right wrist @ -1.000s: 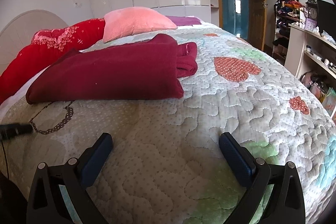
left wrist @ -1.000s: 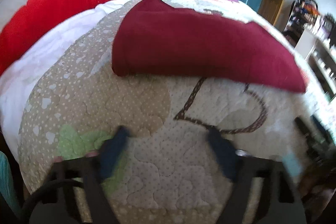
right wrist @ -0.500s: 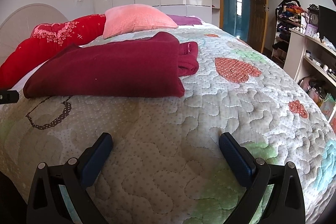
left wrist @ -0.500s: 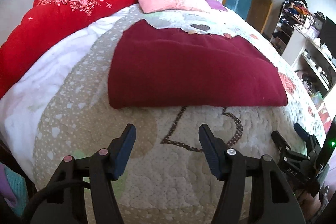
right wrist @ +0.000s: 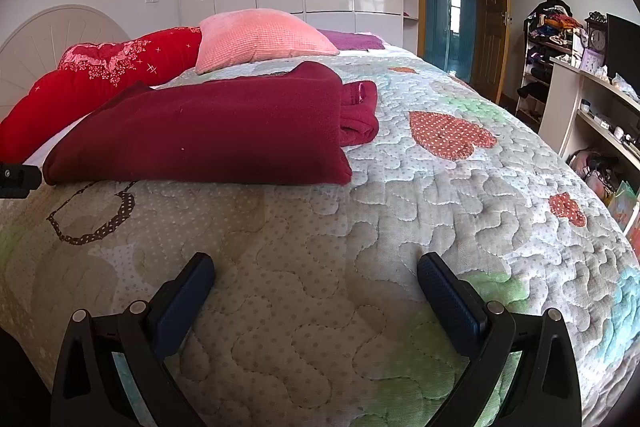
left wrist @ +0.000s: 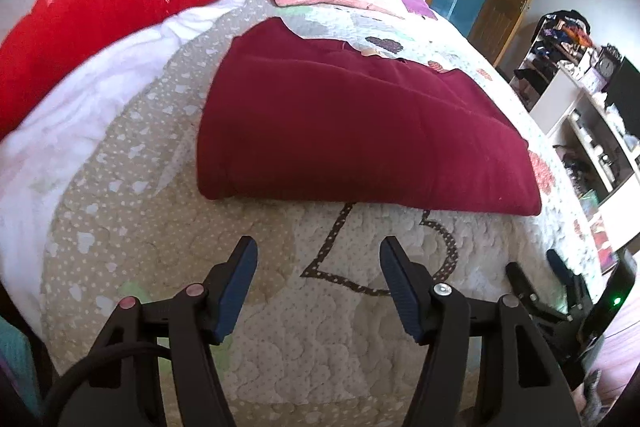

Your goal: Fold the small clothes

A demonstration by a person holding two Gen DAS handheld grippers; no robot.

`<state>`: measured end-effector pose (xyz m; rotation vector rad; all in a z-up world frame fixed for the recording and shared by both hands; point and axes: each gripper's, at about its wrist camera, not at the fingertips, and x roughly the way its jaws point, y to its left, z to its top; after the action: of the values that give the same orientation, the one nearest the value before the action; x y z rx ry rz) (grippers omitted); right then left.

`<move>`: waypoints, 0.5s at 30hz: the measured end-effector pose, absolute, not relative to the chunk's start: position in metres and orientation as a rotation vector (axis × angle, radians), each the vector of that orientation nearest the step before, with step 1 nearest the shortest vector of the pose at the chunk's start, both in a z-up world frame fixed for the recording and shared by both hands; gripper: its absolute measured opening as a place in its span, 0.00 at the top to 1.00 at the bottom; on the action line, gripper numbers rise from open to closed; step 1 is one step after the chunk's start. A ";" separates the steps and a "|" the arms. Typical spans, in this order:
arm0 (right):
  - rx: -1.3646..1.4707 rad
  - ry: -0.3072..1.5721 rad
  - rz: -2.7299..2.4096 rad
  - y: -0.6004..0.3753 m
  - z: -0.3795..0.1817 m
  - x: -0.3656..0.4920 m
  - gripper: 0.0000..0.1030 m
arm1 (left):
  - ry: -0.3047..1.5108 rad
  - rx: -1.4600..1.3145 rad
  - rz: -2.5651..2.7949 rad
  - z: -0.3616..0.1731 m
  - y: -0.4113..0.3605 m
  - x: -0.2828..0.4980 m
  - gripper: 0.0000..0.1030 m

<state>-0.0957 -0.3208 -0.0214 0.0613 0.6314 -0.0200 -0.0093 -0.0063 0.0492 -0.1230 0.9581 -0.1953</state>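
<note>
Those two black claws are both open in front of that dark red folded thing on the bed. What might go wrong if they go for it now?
Two likely risks. The dark red fleece garment is thick and already folded in layers, so the open left gripper might pinch only the top layer and drag the fold apart. The soft quilted heart-pattern bedspread lies right under it, so the open right gripper may catch the quilt too.

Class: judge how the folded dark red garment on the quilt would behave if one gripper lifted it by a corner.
The dark red garment looks thick and soft, so it would probably droop. Its stacked layers would likely unfold. It shouldn't roll.
</note>
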 end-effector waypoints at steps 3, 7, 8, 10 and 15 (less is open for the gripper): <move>0.051 0.627 -0.027 -0.319 -0.022 -0.096 0.00 | 0.969 -0.126 -0.196 0.044 -0.009 -0.008 0.38; 0.067 0.646 -0.019 -0.321 -0.020 -0.094 0.00 | 1.001 -0.164 -0.222 0.037 -0.008 -0.005 0.38; 0.083 0.672 -0.008 -0.323 -0.017 -0.091 0.00 | 1.012 -0.181 -0.241 0.039 -0.008 -0.002 0.38; 0.191 0.716 0.049 -0.338 -0.005 -0.079 0.00 | 1.016 -0.190 -0.279 0.046 -0.011 0.005 0.38; 0.516 0.745 0.133 -0.379 0.001 -0.033 0.00 | 0.965 -0.131 -0.377 0.081 -0.043 0.046 0.35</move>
<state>-0.0325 -0.3794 0.0009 0.5164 0.7454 0.1329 0.0455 -0.0433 0.0810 -0.1314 0.9652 -0.3770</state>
